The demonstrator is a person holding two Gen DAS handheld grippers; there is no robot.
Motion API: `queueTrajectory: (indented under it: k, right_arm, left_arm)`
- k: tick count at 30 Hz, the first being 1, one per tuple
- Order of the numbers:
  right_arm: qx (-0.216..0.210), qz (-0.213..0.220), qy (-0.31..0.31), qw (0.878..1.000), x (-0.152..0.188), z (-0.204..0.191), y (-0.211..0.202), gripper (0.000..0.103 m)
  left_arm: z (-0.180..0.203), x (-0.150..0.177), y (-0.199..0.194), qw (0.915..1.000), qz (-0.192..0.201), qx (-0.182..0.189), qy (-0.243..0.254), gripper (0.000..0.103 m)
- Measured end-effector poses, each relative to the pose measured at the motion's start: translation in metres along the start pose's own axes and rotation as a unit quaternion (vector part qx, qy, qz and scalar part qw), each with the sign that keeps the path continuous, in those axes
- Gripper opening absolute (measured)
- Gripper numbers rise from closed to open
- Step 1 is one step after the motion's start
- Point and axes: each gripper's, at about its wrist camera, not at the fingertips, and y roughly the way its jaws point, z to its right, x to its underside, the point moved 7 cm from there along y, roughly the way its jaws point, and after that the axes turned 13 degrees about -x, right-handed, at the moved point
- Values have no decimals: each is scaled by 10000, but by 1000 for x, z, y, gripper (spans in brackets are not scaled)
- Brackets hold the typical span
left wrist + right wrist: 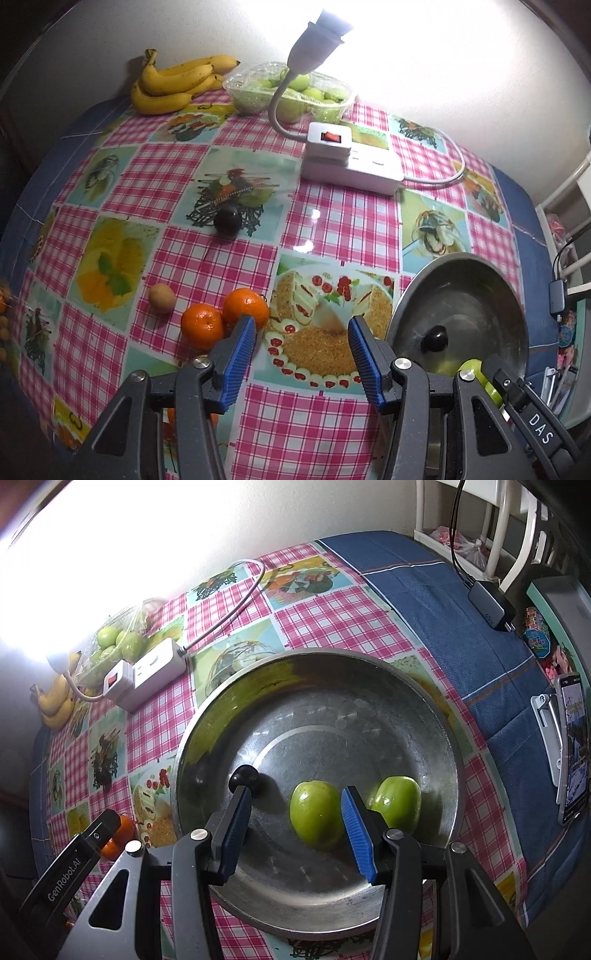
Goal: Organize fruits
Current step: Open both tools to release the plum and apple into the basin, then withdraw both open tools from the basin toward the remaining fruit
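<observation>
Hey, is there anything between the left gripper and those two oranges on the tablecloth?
Nothing visible blocks it. The left gripper, jaws open and empty, hangs over bare tablecloth, and the two oranges lie just beside its left finger. The small brown fruit sits beyond them, off the path.

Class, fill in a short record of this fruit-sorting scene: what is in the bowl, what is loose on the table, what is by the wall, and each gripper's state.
In bowl: metal bowl holds two green fruits and one dark round fruit
Loose on tablecloth: two oranges, a small brown fruit, a dark round fruit
By wall: bananas, clear tray of green fruits
Left gripper: open, nothing between pads
Right gripper: open above the bowl, gripping nothing
</observation>
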Motion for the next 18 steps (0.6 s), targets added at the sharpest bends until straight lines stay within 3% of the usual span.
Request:
queueTrajectory:
  k: [2,4,8,10,14,15,18]
  right_arm:
    - [74,3,-85,9999,0,-1,1,55]
    - [84,24,-128,9999,-1,-1,1,68]
    - [99,11,-196,9998,0,-1,4,71]
    - [106,-19,-216,9997,0,-1,6,87]
    - [69,-5,-285,9996,0,-3,7,94]
    - [63,4,-298,9995,0,-4,7,101]
    - [56,7,-329,9994,0,-5,7,103]
  left_arm:
    - [0,1,3,10000,-63,-39,18,66]
    - [0,2,5,9999,-88,-105,47,69]
    - [-3,4,9,9996,-131,-249,60,76]
    - [-4,5,11,9994,-156,-302,55,85]
    - [-8,5,13,9992,-131,-381,52,100]
    - [-9,5,13,9989,-137,-451,42,102]
    - [-10,4,12,9988,-98,-473,33,103]
